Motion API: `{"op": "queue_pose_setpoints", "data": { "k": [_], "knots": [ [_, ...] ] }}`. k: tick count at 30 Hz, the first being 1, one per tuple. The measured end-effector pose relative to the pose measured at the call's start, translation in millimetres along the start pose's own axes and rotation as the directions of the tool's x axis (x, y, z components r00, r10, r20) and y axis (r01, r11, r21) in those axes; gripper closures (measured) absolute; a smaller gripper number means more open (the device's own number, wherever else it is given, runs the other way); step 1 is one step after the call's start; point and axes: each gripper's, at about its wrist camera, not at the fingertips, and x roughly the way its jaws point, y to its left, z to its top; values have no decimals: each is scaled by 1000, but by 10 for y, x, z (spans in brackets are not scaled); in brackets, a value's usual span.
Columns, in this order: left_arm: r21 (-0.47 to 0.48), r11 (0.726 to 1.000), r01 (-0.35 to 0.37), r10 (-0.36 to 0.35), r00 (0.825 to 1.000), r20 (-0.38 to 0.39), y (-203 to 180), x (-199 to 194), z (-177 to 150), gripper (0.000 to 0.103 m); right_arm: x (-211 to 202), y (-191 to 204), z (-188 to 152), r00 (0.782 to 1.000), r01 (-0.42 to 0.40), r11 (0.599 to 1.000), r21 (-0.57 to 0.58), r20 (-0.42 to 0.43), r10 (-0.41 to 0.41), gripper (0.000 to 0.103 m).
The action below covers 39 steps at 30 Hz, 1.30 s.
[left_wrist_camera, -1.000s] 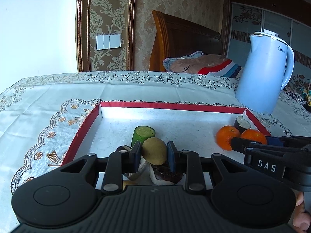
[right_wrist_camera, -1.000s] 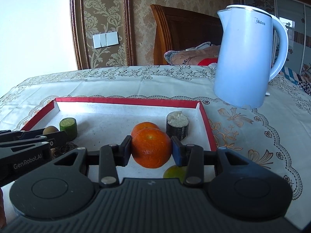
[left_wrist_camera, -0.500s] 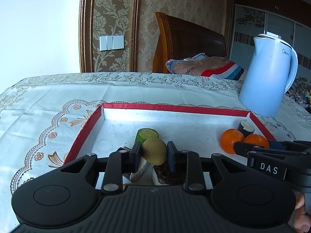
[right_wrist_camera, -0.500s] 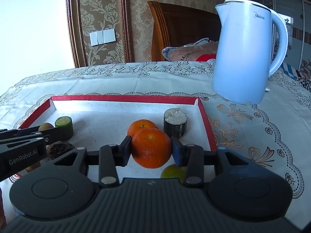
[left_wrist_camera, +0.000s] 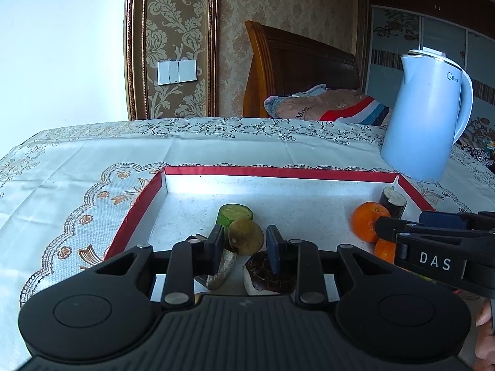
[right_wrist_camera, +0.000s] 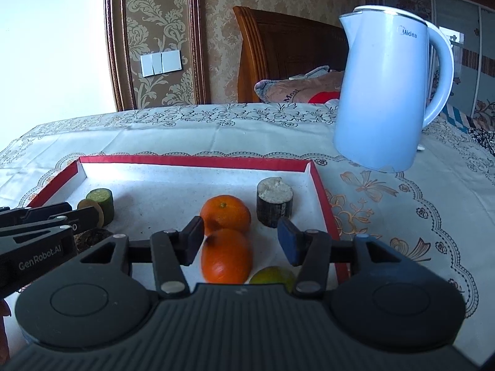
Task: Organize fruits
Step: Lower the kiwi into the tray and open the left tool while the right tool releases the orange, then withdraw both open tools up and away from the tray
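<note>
Now the right tongs (right_wrist_camera: pixel 239 241) have just been opening: their jaws stand released, well clear on either side of the blurred round orange mandarin (right_wrist_camera: pixel 226 256) between them, which sits low inside the shallow white tray with a red rim (right_wrist_camera: pixel 198 161). A second orange mandarin (right_wrist_camera: pixel 225 214) rests just behind it, beside a dark cut cylinder with a pale top (right_wrist_camera: pixel 274 205), and a yellow-green round fruit (right_wrist_camera: pixel 272 276) lies near the right jaw. The left tongs (left_wrist_camera: pixel 244 245) have loosened slightly; a brown-green kiwi (left_wrist_camera: pixel 246 236) sits between their pads, though whether they still press it I cannot tell. A green cut cucumber piece (left_wrist_camera: pixel 234 214) stands just behind. On the bench's patterned white cloth (left_wrist_camera: pixel 92 160), a pale blue kettle (left_wrist_camera: pixel 425 117) stands beyond the tray.
</note>
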Motion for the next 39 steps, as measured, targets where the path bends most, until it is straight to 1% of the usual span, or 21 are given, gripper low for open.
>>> {"op": "queue_pose_setpoints", "data": {
  "k": [1, 2, 3, 4, 5, 7, 10, 12, 16, 21, 22, 23, 24, 27, 32, 35, 38, 39],
  "knots": [
    [4, 1000, -3, 3, 1000, 2, -1, 2, -3, 71, -7, 2, 2, 1000, -1, 1000, 0, 2, 1, 50],
    [9, 1000, -4, 4, 1000, 4, -7, 3, -8, 63, -7, 5, 2, 1000, -3, 1000, -2, -1, 3, 50],
    [14, 1000, -6, 6, 1000, 8, -10, -5, -15, 47, -2, 8, 1, 1000, -5, 1000, -4, -5, 5, 50],
    [12, 1000, -19, 19, 1000, 17, -11, -14, -19, 37, 2, 10, -2, 1000, -4, 1000, -5, -7, 4, 50],
    [8, 999, -34, 34, 999, 33, -9, -28, -23, 26, 2, 9, -2, 1000, -6, 1000, -2, -8, 6, 50],
    [1, 999, -55, 54, 997, 62, 11, -63, -13, 25, -7, 1, 2, 1000, -8, 1000, 3, -6, 8, 50],
    [-38, 999, -29, 31, 999, 42, 73, -44, 8, 25, -6, -7, 6, 1000, -9, 1000, 7, -6, 9, 50],
    [-47, 998, -30, 31, 999, 19, 94, -5, 9, 25, 1, -2, -3, 1000, -4, 1000, 6, -10, 4, 39],
    [-58, 998, -35, 36, 999, 22, 118, -4, 9, 25, -12, 4, 4, 1000, -1, 1000, 5, 0, 1, 39],
    [-45, 998, -37, 38, 999, 15, 95, 5, -5, 25, 1, -5, -4, 1000, -6, 1000, 11, -11, 6, 39],
    [-45, 998, -37, 38, 999, 16, 94, 0, -6, 25, 2, -4, -4, 1000, -5, 1000, 11, -11, 5, 37],
    [-46, 998, -35, 36, 999, 16, 93, -1, -4, 25, -1, -3, -6, 1000, -2, 1000, 12, -9, 2, 28],
    [-47, 998, -33, 33, 999, 14, 92, 0, -4, 25, -9, -4, -12, 1000, 3, 1000, 11, -3, -3, 24],
    [-44, 999, -32, 33, 999, 13, 85, -2, -7, 25, -28, 6, -11, 1000, 2, 1000, 3, 6, -2, 24],
    [-33, 999, -37, 38, 999, 27, 75, -41, -19, 25, -14, -10, -24, 1000, -2, 1000, 9, -9, 2, 24],
    [-28, 999, -37, 38, 999, 29, 68, -55, -30, 25, -29, -34, -31, 1000, 6, 1000, 22, -3, -6, 15],
    [-20, 999, -40, 40, 999, 29, 59, -60, -37, 25, -45, -44, -28, 1000, 6, 1000, 23, 4, -6, 15],
    [-20, 999, -41, 42, 999, 31, 58, -63, -39, 25, -43, -46, -32, 1000, 7, 1000, 24, 3, -7, 12]
  ]
}}
